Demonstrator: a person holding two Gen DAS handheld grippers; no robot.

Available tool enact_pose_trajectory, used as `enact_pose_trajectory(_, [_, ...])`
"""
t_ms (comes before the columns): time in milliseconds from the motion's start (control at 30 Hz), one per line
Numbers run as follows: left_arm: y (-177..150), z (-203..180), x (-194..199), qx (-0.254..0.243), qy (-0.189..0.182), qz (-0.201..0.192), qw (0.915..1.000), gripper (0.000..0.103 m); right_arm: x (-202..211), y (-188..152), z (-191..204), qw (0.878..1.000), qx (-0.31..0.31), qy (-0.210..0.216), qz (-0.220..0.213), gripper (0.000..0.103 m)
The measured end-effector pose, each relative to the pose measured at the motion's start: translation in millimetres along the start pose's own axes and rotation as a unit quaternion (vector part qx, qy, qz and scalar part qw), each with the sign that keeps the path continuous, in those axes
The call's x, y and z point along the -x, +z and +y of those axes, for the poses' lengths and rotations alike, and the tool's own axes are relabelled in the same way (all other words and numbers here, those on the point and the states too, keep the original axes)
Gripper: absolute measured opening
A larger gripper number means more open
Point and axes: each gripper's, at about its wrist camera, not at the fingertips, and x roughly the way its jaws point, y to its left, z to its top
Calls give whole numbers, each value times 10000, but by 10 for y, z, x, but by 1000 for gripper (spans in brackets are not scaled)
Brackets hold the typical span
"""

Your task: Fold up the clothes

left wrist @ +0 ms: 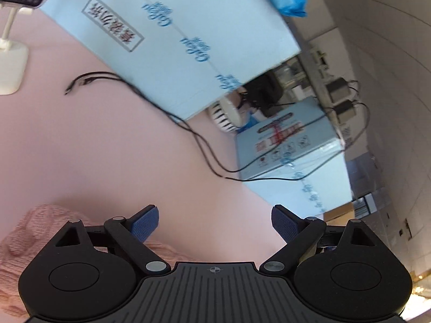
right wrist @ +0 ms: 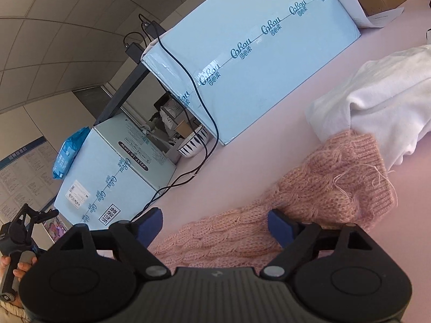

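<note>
A pink cable-knit sweater (right wrist: pixel 309 193) lies on the pink table, its ribbed cuff against a white garment (right wrist: pixel 388 99). My right gripper (right wrist: pixel 215 227) stands open just above the knit sleeve, which runs between its blue pads (right wrist: pixel 150 226) without being pressed. In the left wrist view my left gripper (left wrist: pixel 215 224) is open with nothing between its fingers, over bare pink tabletop. Part of the same pink sweater (left wrist: pixel 32 237) shows below it at the lower left. The other hand-held gripper (right wrist: pixel 16 239), in a person's hand, appears at the right wrist view's lower left.
Light blue cartons (right wrist: pixel 250 62) (left wrist: pixel 175 40) stand along the table's far side, with black cables (left wrist: pixel 194 140) trailing over them and the table. A striped bowl (right wrist: pixel 192 145) sits between the boxes. A white stand (left wrist: pixel 10 64) holds a phone at the left.
</note>
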Motion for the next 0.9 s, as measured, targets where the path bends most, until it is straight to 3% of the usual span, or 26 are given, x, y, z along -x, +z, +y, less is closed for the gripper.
enact_pose_trajectory(67, [-113, 129, -275, 137, 424, 502, 9977, 93, 196, -51, 73, 9986, 20, -81, -514, 88])
enact_pose_trajectory(133, [-218, 263, -247, 253, 170, 90, 9995, 93, 390, -77, 184, 9961, 326, -99, -818, 92])
enact_pose_trajectory(200, [-230, 185, -34, 364, 66, -136, 9992, 93, 515, -67, 265, 9965, 591, -60, -581, 96])
enact_pose_trajectory(233, [-235, 146, 72, 419, 14, -249, 9988, 93, 571, -43, 257, 9989, 437, -20, -187, 96])
enact_pose_trajectory(300, [-303, -62, 273, -37, -103, -439, 9990, 93, 616, -16, 195, 9997, -15, 90, 246, 96])
enact_pose_trajectory(367, [-400, -227, 364, -429, 12, -406, 9983, 94, 592, -19, 110, 9946, -543, -173, 869, 96])
enact_pose_trajectory(433, [-484, -233, 339, -352, 192, -113, 9991, 94, 556, -41, 39, 9870, -906, -377, 1271, 95])
enact_pose_trajectory(500, [-525, -80, 143, 36, 464, 524, 9975, 94, 549, -53, 19, 9879, -1015, -421, 1091, 95])
enact_pose_trajectory(567, [-559, 87, -6, 253, 557, 769, 9952, 94, 507, -30, -24, 9848, -1439, -580, 785, 95])
enact_pose_trajectory(667, [-601, 210, 5, 471, 364, 654, 9961, 94, 352, 18, -28, 9817, -1655, -839, 438, 100])
enact_pose_trajectory(900, [-649, 316, 74, 674, 141, 614, 9957, 94, -115, 21, 161, 9833, -801, -1629, -138, 103])
